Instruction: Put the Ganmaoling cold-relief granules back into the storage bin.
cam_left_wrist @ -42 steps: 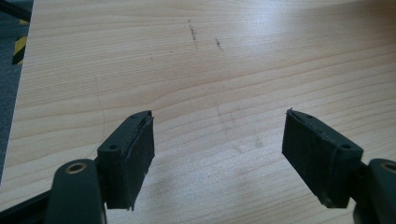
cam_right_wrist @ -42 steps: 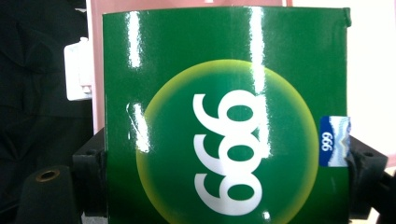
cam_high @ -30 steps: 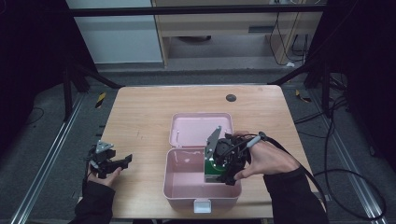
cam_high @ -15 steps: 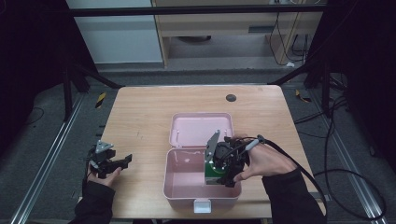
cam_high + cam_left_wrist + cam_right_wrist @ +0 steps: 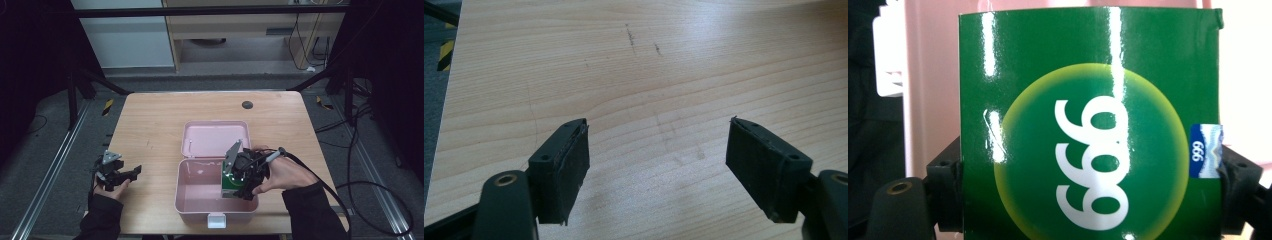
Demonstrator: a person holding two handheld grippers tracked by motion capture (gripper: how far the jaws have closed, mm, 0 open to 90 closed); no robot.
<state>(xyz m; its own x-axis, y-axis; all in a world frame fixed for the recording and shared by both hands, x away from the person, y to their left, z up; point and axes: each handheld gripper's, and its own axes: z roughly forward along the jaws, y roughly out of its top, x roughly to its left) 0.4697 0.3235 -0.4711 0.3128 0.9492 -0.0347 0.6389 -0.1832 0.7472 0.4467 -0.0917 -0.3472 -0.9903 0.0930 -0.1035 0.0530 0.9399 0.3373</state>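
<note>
A pink box (image 5: 192, 200) lies open near the table's front edge, its lid (image 5: 215, 138) flat behind it. My right gripper (image 5: 239, 186) is shut on a green carton (image 5: 229, 184) and holds it inside the box's right part. In the right gripper view the green carton (image 5: 1088, 120) bears a yellow-green disc with white "999", and both black jaws press its sides, with the pink box wall (image 5: 933, 75) behind. My left gripper (image 5: 129, 173) rests open at the table's front left. In the left gripper view the left gripper (image 5: 658, 170) has nothing between its pads, only wood below.
A small dark round spot (image 5: 247, 104) sits near the far edge of the wooden table (image 5: 150, 125). A cable (image 5: 340, 185) trails from the right gripper off the table's right side. Dark floor and rails surround the table.
The right gripper with the green carton has shifted slightly inside the pink box. The left gripper has stayed put.
</note>
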